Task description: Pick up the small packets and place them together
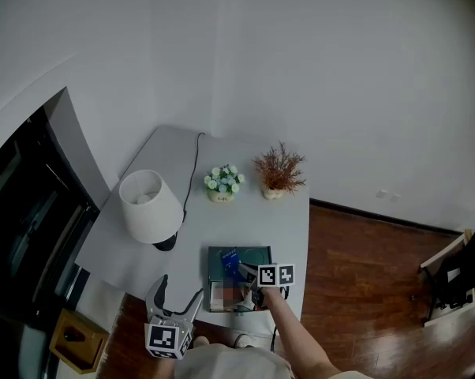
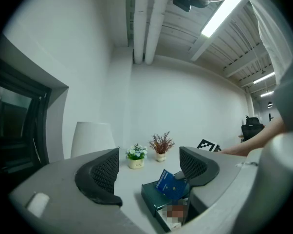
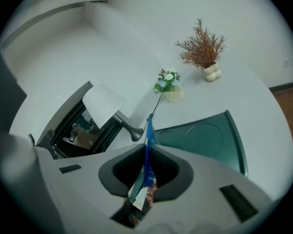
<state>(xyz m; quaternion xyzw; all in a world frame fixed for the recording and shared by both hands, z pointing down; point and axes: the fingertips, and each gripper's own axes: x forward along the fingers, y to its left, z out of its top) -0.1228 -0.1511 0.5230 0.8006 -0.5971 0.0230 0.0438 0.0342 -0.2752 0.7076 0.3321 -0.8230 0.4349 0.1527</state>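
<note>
Blue packet (image 1: 230,257) sits pinched edge-on between the 2 jaws of the right gripper (image 1: 245,271). The jaws are clamped on its lower part and the top end sticks out past the tips. It's held tilted, just above the dark green box (image 1: 257,253), over the box's left-front part, not touching the lid as far as the left gripper view shows. Some other small things lie at the box's near end (too small to tell what).

The box rests near the front edge of the grey table (image 1: 143,251). Left gripper (image 1: 178,294) hangs off that edge, left of the box and apart from the packet, jaws spread wide w/ nothing between them.

Further back: white lamp (image 1: 149,205) at left, its black cable (image 1: 192,172) running to the rear, then 1 small flower pot (image 1: 222,182) and 1 reddish dry plant (image 1: 278,172) side by side.
</note>
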